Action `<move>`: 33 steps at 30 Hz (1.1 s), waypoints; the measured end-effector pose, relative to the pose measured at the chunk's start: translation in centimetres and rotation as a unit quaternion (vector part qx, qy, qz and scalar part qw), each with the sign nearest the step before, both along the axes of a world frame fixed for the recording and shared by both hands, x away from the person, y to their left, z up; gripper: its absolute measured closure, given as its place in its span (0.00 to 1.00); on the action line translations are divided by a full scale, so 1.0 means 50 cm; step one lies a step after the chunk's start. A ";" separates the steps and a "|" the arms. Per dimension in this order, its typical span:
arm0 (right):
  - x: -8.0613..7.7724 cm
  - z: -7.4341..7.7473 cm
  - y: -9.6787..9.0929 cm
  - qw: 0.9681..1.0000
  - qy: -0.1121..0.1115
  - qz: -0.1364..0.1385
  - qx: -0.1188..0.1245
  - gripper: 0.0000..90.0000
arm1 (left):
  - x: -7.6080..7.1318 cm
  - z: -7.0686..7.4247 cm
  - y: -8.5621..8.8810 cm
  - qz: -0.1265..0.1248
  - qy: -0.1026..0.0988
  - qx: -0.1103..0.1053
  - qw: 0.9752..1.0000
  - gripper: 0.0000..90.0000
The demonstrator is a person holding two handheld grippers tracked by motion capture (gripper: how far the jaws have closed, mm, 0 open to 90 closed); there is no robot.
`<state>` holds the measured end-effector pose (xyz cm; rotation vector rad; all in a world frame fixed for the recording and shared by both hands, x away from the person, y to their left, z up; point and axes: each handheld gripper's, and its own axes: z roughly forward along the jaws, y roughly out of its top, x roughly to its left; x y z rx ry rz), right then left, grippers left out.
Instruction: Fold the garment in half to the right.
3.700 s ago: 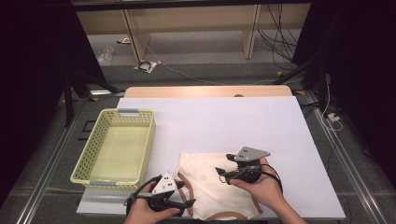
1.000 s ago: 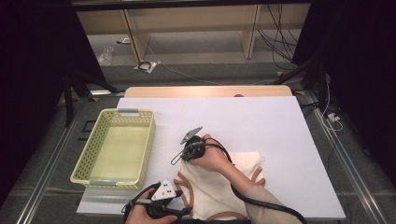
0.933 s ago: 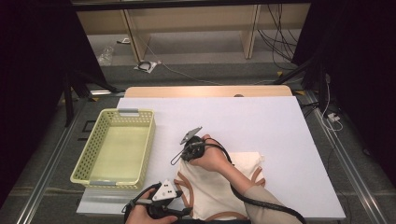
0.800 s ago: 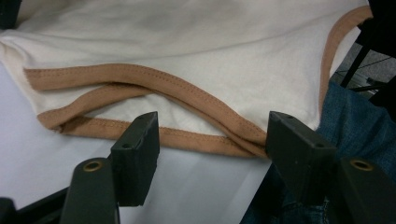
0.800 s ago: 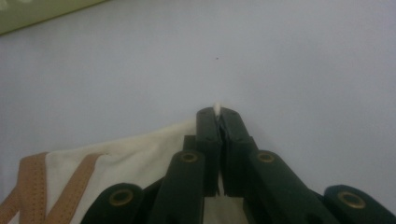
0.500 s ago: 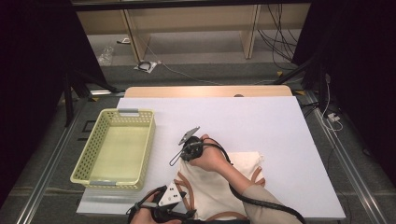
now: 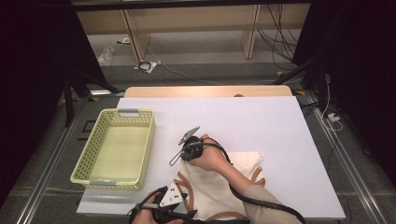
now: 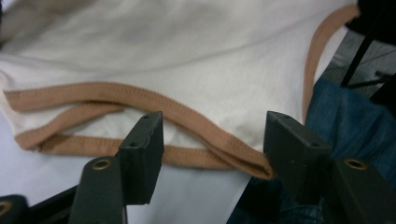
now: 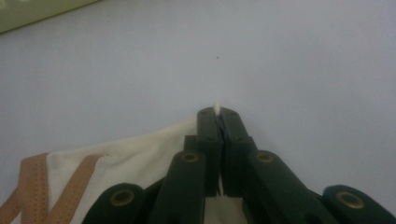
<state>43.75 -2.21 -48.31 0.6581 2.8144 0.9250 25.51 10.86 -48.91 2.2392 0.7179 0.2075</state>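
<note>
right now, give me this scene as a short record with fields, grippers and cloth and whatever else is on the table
surface: white table
cloth: cream cloth bag with tan straps, lying at the near edge
right gripper: shut on a corner of the bag, a tip of cloth poking out between the jaws
left gripper: jaws apart and just closing, a tan strap between them, not yet pinched
basket: yellow basket to the left of the bag, nothing seen inside
</note>
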 end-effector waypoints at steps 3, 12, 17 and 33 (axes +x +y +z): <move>0.000 0.000 0.000 1.000 0.001 -0.001 0.000 0.98 | -0.006 -0.003 -0.006 0.003 -0.004 0.024 1.000 0.43; 0.000 0.000 0.001 1.000 0.000 -0.001 -0.002 0.99 | -0.006 -0.002 -0.009 0.032 0.015 0.026 0.999 0.49; 0.000 0.001 0.002 1.000 -0.002 0.001 -0.003 0.99 | -0.011 -0.001 -0.013 0.030 0.010 0.029 0.999 0.59; 0.001 0.001 0.001 1.000 0.004 -0.003 0.000 0.99 | -0.003 -0.002 -0.005 0.034 0.035 0.004 0.999 0.85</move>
